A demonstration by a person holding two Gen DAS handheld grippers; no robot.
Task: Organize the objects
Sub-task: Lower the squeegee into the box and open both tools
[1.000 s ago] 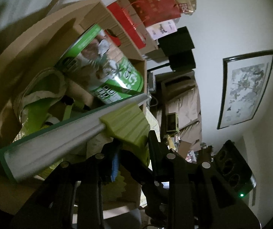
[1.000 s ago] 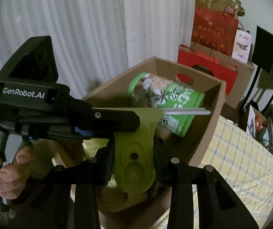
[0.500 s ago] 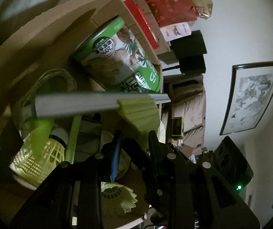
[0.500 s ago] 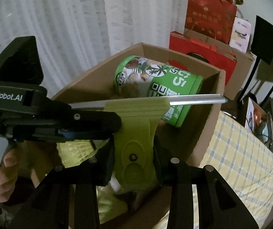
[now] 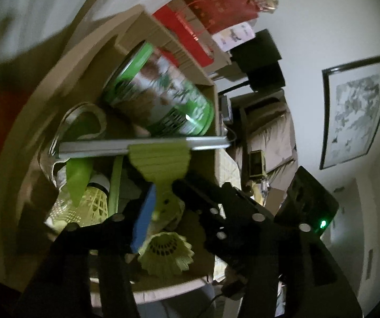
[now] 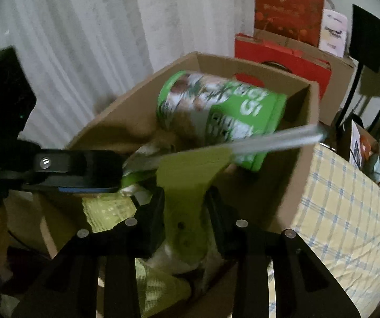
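A lime-green squeegee (image 6: pixel 190 182) with a silver blade bar (image 6: pixel 277 139) hangs over an open cardboard box (image 6: pixel 300 143). My right gripper (image 6: pixel 186 220) is shut on its green handle. My left gripper (image 5: pixel 163 198) is beside the handle in the left wrist view, its blue pad (image 5: pixel 143 217) apart from the handle (image 5: pixel 163 159), jaws spread. In the right wrist view it (image 6: pixel 78 171) sits left of the blade. A green can (image 6: pixel 216 116) lies on its side in the box, also in the left wrist view (image 5: pixel 160 100). Yellow shuttlecocks (image 5: pixel 166 254) lie below.
Red gift bags (image 6: pixel 285 13) and more cardboard stand behind the box. A yellow checked cloth (image 6: pixel 346 212) covers the surface to the right. White curtains (image 6: pixel 78 31) hang on the left. A framed picture (image 5: pixel 354 111) hangs on the wall.
The squeegee has gone lower into the box and its blade has tilted. My left gripper has let go of the handle and drawn aside. The right gripper keeps its hold.
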